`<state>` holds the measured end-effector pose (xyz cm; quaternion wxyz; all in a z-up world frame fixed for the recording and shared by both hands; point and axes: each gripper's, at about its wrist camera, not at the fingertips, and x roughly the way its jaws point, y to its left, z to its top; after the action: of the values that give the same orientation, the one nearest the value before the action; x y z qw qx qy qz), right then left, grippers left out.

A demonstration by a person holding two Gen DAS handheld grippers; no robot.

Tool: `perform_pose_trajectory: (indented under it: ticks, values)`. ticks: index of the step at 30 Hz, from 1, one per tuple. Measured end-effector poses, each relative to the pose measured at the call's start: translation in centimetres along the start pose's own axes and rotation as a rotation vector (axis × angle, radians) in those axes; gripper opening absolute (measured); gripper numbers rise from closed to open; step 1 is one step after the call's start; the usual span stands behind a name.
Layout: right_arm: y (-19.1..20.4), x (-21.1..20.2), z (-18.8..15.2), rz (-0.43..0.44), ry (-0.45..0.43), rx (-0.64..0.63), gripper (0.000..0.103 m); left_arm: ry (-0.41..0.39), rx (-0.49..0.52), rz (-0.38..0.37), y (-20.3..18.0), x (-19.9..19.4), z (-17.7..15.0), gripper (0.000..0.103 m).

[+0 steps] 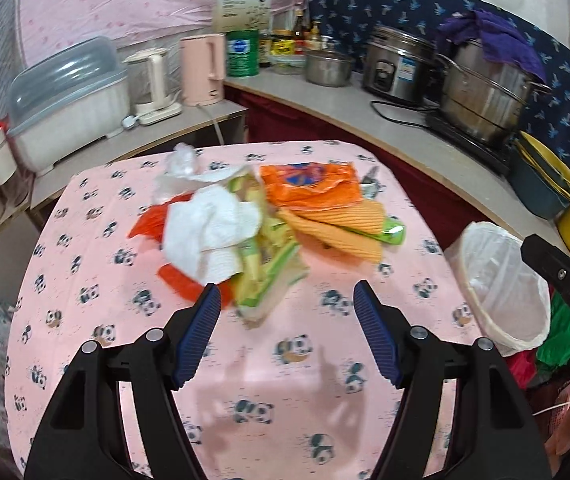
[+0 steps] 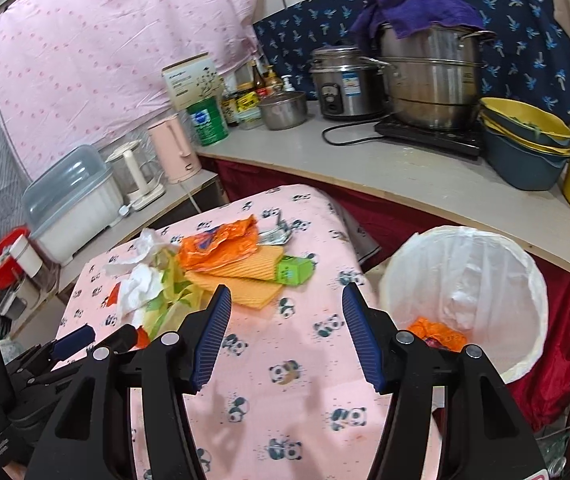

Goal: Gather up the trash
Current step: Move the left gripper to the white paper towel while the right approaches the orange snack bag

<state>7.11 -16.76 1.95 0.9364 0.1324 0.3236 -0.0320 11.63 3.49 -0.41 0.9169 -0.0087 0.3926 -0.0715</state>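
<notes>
Sorting a soft trash heap beside a lined bin

Left wrist view: left tongs [image 1: 287, 294] hang over the pink panda tabletop [image 1: 85, 264], jaws well apart, nothing between them, pointing at the trash pile mid-table. Pile contents, counted as far as visible: one crumpled white paper towel [image 1: 209, 232], one orange plastic bag [image 1: 309, 184], one folded orange ribbed cloth [image 1: 345, 232], one yellow-green wrapper bundle [image 1: 269, 272], red-orange plastic scraps under the towel [image 1: 177, 280], one clear crinkled film at the back [image 1: 181, 164]. All of it looks light, limp and crushable; nothing fragile. Plastic is likely slippery, so I'd pinch a bunched fold, not a flat face. The towel is the easiest grab: raised crumple, nearest the left jaw. One bin [image 1: 501, 280] with a white liner sits off the table's right edge, near the pile. Part of the other tool shows at far right.

Right wrist view: right tongs [image 2: 287, 292] also stand wide and empty, above the tabletop between pile and bin. Same pile seen, plus one small green carton [image 2: 295, 272] touching the cloth, stiffer, take it by its sides, and one crumpled silvery scrap [image 2: 277, 232] behind the bag. Bin already holds one orange wrapper [image 2: 437, 334] and some white paper; exact count unclear. Left tool visible low at left.
</notes>
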Motion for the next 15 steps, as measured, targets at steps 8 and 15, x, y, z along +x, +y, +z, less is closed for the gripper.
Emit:
perform_pose_trajectory:
  ticks: [8, 15]
  values:
    - [3.5, 2.3, -0.5, 0.030, 0.042, -0.039, 0.057, 0.017, -0.075, 0.046, 4.7, 0.7, -0.3, 0.065]
    - [5.9, 4.7, -0.9, 0.052, 0.081, -0.066, 0.057, 0.033, -0.125, 0.061, 7.6, 2.1, 0.0, 0.066]
